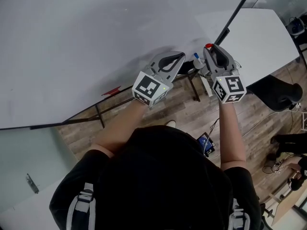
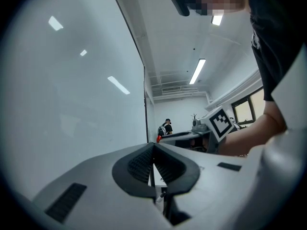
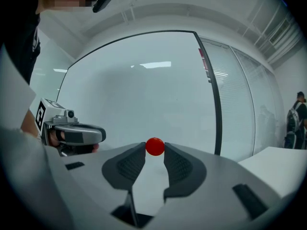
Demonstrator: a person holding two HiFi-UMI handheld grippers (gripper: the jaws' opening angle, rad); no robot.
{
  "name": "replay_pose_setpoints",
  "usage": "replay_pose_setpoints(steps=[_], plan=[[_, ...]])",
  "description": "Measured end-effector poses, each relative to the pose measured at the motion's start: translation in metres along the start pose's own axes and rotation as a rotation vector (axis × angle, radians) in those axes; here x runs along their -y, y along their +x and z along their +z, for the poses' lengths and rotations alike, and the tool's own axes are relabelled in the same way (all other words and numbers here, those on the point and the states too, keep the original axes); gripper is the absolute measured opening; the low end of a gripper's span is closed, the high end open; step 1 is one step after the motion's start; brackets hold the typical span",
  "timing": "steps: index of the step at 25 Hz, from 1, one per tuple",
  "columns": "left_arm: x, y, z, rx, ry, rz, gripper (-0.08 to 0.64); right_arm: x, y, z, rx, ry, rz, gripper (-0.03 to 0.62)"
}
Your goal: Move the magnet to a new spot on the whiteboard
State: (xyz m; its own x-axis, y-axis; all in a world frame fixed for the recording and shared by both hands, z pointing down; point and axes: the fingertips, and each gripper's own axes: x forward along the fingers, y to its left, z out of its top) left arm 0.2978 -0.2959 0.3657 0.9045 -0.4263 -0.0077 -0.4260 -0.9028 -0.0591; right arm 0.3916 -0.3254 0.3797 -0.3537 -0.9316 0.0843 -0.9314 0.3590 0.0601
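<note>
On my right gripper view, the right gripper [image 3: 155, 150] is clamped on the magnet [image 3: 155, 146], a small round red disc with a smooth, slightly shiny face. It sits at the very tips of the jaws, pinched from both sides, with most of the jaw length behind it empty. The pads [image 3: 130, 164] are black rubber with a fine ribbed grain, set into a matte grey plastic body with rounded shoulders.

Behind the magnet is the whiteboard [image 3: 144, 95], a broad glossy white sheet that reflects the ceiling light strips. A thin black frame [image 3: 217, 114] runs along its edge. The magnet shows against the lower middle of the board, but I cannot tell whether it touches the surface or is held just off it.

From my head view the red disc peeks out at the front of the right gripper, close to the board's lower edge, above a floor [image 1: 182, 111] of grey-brown wood planks.

The left gripper [image 2: 153, 146] is clenched on nothing: its two ribbed black pads meet along a single seam with no gap at the tips. It is level beside the right one, near it but apart, also facing the board. Each gripper carries a white marker cube [image 1: 149, 87] printed with black squares, hard-edged and boxy against the curved grey shells.
</note>
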Motion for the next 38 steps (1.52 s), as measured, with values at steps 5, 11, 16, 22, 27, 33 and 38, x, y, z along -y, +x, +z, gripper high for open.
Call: replay_pose_setpoints(steps=[5, 11, 16, 22, 27, 33, 38], plan=[[-0.002, 0.036, -0.009, -0.008, -0.004, -0.002, 0.003, 0.031, 0.010, -0.009, 0.001, 0.009, -0.006, 0.117], [-0.006, 0.070, -0.024, -0.007, -0.009, 0.023, 0.003, 0.059, 0.029, -0.027, -0.014, 0.025, -0.001, 0.117], [-0.008, 0.085, -0.033, -0.011, -0.023, 0.023, 0.003, 0.068, 0.043, -0.032, -0.021, 0.024, 0.008, 0.117], [-0.014, 0.090, -0.037, -0.020, -0.022, 0.025, 0.003, 0.075, 0.056, -0.040, -0.033, 0.022, 0.018, 0.117], [-0.018, 0.090, -0.042, -0.031, -0.023, 0.034, 0.003, 0.074, 0.064, -0.044, -0.039, 0.023, 0.033, 0.117], [-0.021, 0.088, -0.041, -0.035, -0.020, 0.041, 0.003, 0.074, 0.070, -0.044, -0.046, 0.023, 0.044, 0.118], [-0.024, 0.085, -0.039, -0.038, -0.021, 0.047, 0.003, 0.072, 0.071, -0.042, -0.043, 0.029, 0.046, 0.121]])
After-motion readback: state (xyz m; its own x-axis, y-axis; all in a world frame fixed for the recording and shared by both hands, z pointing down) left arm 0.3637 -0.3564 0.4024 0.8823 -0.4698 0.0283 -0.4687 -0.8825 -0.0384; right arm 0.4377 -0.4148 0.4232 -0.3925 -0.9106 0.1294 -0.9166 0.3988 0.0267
